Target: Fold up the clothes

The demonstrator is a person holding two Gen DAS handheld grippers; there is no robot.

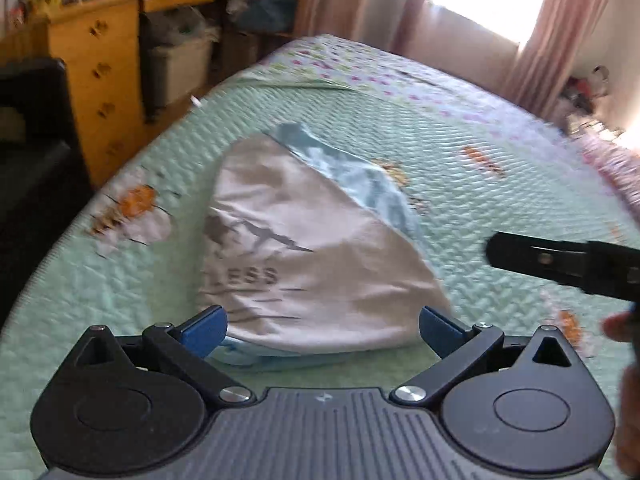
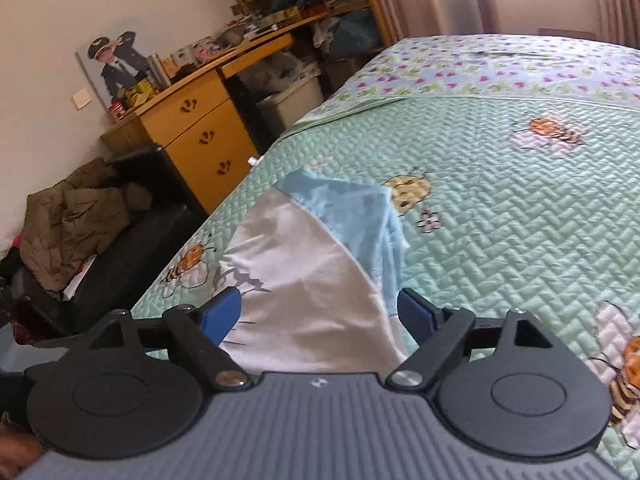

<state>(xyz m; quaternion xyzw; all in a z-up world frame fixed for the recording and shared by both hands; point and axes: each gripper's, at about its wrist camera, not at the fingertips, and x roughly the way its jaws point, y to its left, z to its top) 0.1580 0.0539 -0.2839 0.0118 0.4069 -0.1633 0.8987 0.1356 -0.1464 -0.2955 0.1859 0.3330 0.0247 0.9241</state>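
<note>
Between the left gripper's spread fingers, the folded shirt is lying flat on the quilt. Right gripper is hovering wide open, shirt edge sitting between its fingers.

Bed under green quilted bee-print cover, 1 folded white-and-blue shirt lying flat on it

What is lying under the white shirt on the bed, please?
Light blue fabric shows from beneath the white shirt, on the quilt. How far it runs underneath is covered.
</note>
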